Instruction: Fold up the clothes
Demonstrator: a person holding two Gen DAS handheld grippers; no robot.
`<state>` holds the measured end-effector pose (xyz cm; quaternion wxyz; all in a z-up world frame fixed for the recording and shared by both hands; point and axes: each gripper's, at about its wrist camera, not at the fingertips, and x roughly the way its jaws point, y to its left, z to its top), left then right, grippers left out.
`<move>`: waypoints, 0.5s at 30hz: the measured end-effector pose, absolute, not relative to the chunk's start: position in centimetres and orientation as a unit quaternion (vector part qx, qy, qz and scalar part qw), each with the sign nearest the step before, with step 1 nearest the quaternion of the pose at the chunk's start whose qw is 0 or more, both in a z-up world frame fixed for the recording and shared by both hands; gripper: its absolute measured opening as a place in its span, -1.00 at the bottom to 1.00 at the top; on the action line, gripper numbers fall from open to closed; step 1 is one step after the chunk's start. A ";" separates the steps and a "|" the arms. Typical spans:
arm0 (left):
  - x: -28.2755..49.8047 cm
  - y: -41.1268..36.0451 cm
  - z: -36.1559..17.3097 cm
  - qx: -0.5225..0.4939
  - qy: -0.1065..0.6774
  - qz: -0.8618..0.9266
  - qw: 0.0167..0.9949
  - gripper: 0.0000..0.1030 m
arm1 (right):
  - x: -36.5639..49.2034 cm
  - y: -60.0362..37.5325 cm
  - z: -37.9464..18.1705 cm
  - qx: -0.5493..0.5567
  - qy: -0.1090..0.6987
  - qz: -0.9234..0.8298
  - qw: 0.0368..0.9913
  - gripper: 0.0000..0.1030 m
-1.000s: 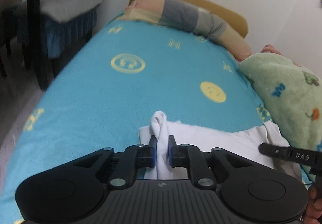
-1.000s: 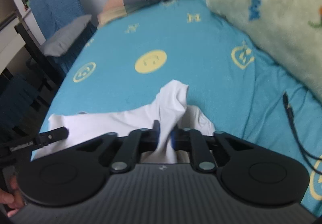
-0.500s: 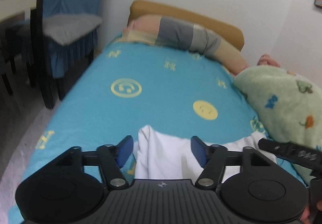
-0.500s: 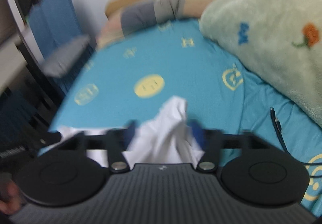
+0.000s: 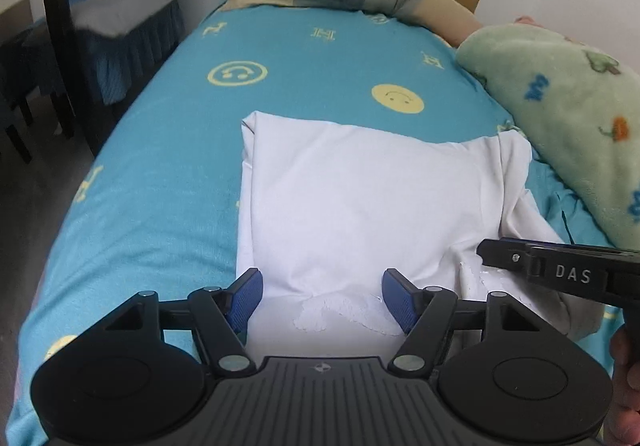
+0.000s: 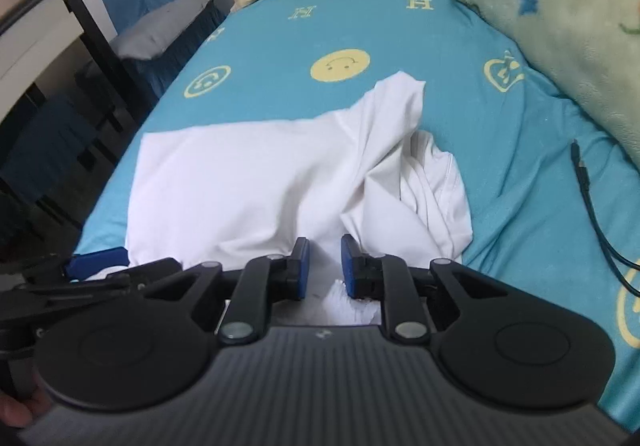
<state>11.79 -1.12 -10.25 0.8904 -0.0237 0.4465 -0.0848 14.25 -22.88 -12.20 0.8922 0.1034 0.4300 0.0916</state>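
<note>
Jaws of left gripper (image 5: 322,300) spread wide, empty, over near hem of white garment (image 5: 360,201) lying folded flat on blue bedsheet (image 5: 168,149); jaws of right gripper (image 6: 324,272) narrowed, a small gap left, unclear whether cloth is pinched; both held low, pointing up the bed; bunched right side and black cable (image 6: 588,185) seen only from right wrist.
</note>
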 end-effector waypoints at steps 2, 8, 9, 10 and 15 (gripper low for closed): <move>11.3 -0.7 -9.7 -0.033 0.444 -0.085 0.891 0.32 | 13.7 -22.8 -11.6 0.107 0.427 0.086 0.894 -0.63; 7.5 -0.6 -6.7 -0.043 0.416 -0.109 0.902 0.33 | 9.8 -22.8 -8.4 0.114 0.411 0.085 0.900 -0.54; 7.0 -1.0 -6.6 -0.034 0.418 -0.108 0.901 0.33 | 9.2 -22.9 -8.1 0.117 0.413 0.086 0.899 -0.54; 6.9 -1.4 -7.0 -0.020 0.428 -0.102 0.898 0.33 | 8.7 -22.8 -8.2 0.118 0.418 0.087 0.896 -0.54; 6.6 -1.5 -7.8 -0.032 0.458 -0.090 0.884 0.37 | 8.7 -22.5 -10.7 0.122 0.466 0.082 0.872 -0.59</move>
